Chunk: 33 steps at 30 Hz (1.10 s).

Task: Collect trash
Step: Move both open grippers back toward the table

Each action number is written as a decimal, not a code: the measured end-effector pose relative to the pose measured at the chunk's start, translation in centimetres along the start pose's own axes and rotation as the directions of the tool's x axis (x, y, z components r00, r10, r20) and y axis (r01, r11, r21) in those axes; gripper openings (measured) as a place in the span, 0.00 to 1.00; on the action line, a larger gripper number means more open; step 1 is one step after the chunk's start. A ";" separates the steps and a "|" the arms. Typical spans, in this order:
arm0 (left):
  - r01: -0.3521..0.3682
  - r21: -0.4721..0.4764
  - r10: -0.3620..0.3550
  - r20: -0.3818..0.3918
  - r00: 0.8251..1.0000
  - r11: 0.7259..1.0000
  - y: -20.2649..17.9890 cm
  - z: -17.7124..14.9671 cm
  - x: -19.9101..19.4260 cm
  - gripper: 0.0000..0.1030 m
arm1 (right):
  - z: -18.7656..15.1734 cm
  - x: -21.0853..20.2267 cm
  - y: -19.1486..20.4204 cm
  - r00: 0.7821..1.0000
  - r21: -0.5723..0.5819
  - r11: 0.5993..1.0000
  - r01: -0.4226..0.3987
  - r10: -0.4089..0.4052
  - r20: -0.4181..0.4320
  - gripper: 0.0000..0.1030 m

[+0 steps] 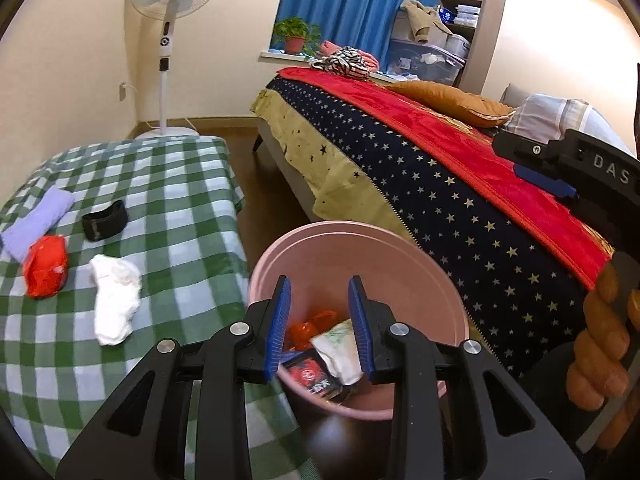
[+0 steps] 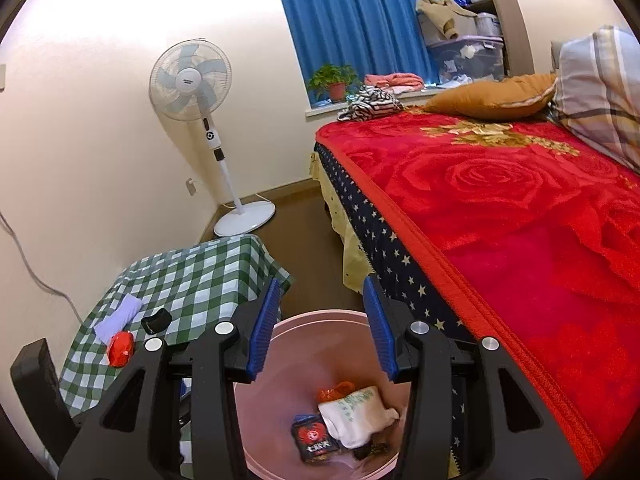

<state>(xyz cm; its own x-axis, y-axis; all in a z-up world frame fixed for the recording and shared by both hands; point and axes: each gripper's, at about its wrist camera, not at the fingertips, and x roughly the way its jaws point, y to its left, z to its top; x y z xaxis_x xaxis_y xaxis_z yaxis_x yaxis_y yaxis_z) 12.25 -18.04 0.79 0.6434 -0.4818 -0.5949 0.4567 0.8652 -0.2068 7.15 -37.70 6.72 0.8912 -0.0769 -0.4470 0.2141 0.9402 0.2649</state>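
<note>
A pink bin [image 1: 420,264] stands on the floor between the table and the bed. In it lie a white packet [image 2: 356,416], a black and red packet [image 2: 314,438] and an orange wrapper [image 2: 336,392]. My left gripper [image 1: 320,320] hangs open over the bin's mouth, nothing between its blue pads. My right gripper [image 2: 322,320] is also open above the bin [image 2: 280,420], its pads empty. On the checked table [image 1: 180,208] lie a red wrapper [image 1: 46,266], a crumpled white piece [image 1: 114,300], a black band [image 1: 105,221] and a folded purple cloth [image 1: 38,220].
A bed with a red rose blanket [image 2: 500,208] and starred cover [image 1: 460,208] runs along the right, close to the bin. A standing fan [image 1: 168,40] is by the far wall. A hand [image 1: 600,344] grips the other tool's handle at the right edge.
</note>
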 end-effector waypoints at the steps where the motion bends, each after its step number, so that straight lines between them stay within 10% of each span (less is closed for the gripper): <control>1: -0.007 -0.003 0.007 0.004 1.000 1.000 0.3 -0.2 -0.5 0.29 | 0.0 -0.1 0.2 1.000 -0.006 1.000 -0.002 0.002 0.003 0.44; 33: -0.211 -0.198 0.233 0.095 0.968 0.957 14.0 -1.1 -6.9 0.15 | -4.0 2.5 11.9 0.972 -0.114 0.968 -0.224 0.213 -0.101 0.43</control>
<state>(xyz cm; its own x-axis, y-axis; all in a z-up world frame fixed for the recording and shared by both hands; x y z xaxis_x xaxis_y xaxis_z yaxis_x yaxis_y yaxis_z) 13.53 -2.45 1.17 0.7877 -0.2774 -0.5500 0.1795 0.9575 -0.2259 10.31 -25.37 5.30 0.8711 0.1591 -0.4646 -0.0381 0.9651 0.2590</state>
